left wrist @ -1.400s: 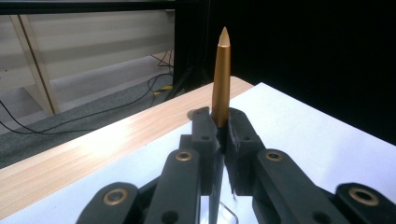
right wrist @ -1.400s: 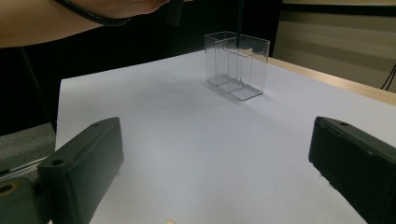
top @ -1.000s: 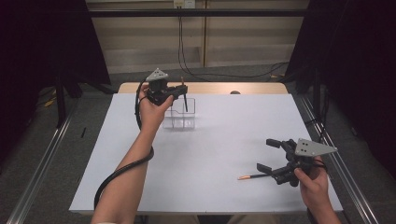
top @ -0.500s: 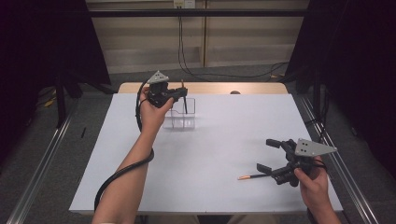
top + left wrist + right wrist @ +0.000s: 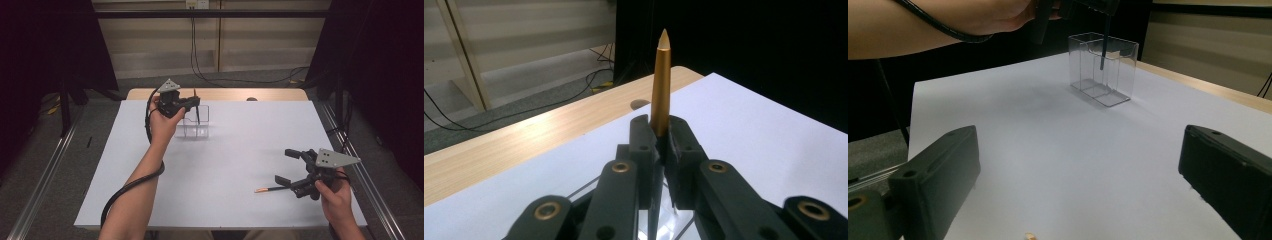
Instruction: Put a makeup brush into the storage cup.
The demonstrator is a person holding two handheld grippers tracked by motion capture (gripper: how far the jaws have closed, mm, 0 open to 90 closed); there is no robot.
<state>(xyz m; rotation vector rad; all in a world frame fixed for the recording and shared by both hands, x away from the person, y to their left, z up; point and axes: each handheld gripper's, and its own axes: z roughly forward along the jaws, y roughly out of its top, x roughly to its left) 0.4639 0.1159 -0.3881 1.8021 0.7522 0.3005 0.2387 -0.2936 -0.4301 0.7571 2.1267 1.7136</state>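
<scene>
Your left gripper (image 5: 196, 102) is clamped on a gold pen (image 5: 661, 85), holding it upright right over the clear box (image 5: 195, 125) at the far side of the white sheet (image 5: 225, 165); in the right gripper view the pen's dark lower end already dips inside the box's top. That pen looks nearly delivered: lower it and let go. A second pen (image 5: 272, 189) lies well toward you from the box, just beside your right gripper (image 5: 289, 167), whose jaws stand wide apart around nothing. That one is yet to be picked up.
</scene>
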